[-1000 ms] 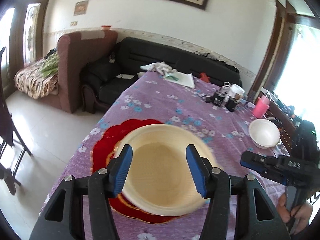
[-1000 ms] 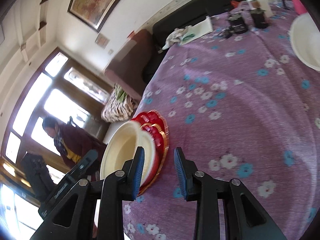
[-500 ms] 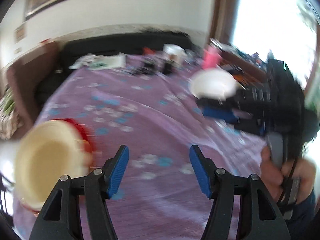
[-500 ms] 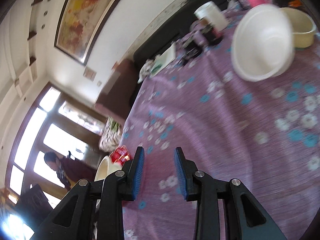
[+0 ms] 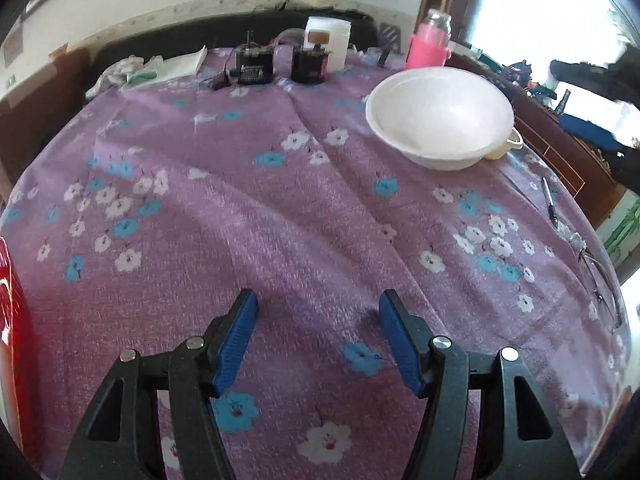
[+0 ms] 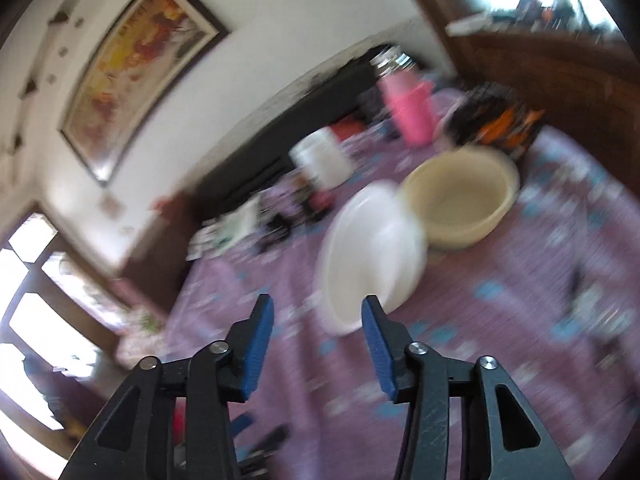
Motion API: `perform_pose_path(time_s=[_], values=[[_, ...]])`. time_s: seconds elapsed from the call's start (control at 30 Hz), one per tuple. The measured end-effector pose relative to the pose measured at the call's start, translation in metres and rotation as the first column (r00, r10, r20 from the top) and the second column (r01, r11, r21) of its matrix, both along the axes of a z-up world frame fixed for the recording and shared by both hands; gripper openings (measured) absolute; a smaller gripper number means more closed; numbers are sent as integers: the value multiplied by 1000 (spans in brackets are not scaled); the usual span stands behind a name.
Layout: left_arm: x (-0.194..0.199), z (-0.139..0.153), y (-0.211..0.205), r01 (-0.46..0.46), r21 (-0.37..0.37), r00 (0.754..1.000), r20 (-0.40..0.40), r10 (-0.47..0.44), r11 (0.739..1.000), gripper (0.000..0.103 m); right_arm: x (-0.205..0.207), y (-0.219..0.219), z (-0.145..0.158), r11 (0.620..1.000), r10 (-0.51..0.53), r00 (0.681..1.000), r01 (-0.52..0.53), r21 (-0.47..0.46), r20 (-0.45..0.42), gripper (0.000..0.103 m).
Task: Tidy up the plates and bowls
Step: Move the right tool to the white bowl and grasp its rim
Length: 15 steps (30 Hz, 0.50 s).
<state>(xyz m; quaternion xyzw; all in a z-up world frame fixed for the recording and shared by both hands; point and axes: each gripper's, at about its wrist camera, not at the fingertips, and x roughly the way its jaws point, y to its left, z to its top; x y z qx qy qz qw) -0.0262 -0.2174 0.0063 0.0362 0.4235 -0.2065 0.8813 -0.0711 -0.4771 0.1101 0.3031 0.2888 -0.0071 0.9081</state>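
Observation:
A white bowl (image 5: 440, 120) sits at the far right of the purple flowered tablecloth (image 5: 280, 220), with a cream bowl (image 5: 505, 149) peeking out behind it. My left gripper (image 5: 318, 322) hovers open over bare cloth, well short of the bowls, nothing between its blue pads. A red plate's edge (image 5: 10, 320) shows at the far left. In the blurred right wrist view, the white bowl (image 6: 372, 256) and the cream bowl (image 6: 460, 200) lie just beyond my right gripper (image 6: 318, 320), whose jaws are opening with nothing between them.
At the table's far end stand a pink bottle (image 5: 428, 44), a white container (image 5: 328, 40), two black devices (image 5: 256, 66) and papers with a cloth (image 5: 160, 68). A pen (image 5: 549, 200) and glasses (image 5: 600, 276) lie near the right edge.
Both grippers swung right, away from the cream bowl on the red plate and toward the white bowl. The right gripper's jaws have spread wider. The left one stayed open.

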Motion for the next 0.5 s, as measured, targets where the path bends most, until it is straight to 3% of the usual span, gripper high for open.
perform_pose_path(time_s=[0.1,0.3,0.4,0.43,0.5], values=[[0,-1,-1,7,-8,1000,-2,-7,1000,65,21,-14,-2,992,-80,994,72,-106,-69,60],[5,0,3,8,-46,1000,-14,-9,999,67,56,-22,-34,994,-77,988,65,-92,-132,58],[6,0,3,9,-50,1000,-17,-10,999,68,65,-23,-50,996,-69,986,59,-69,-150,17],[6,1,4,6,-55,1000,-18,-7,998,68,64,-25,-53,997,-67,987,59,-59,-143,10],[7,2,6,-6,-65,1000,-14,5,998,68,61,-28,-56,997,-64,990,58,-47,-129,7]])
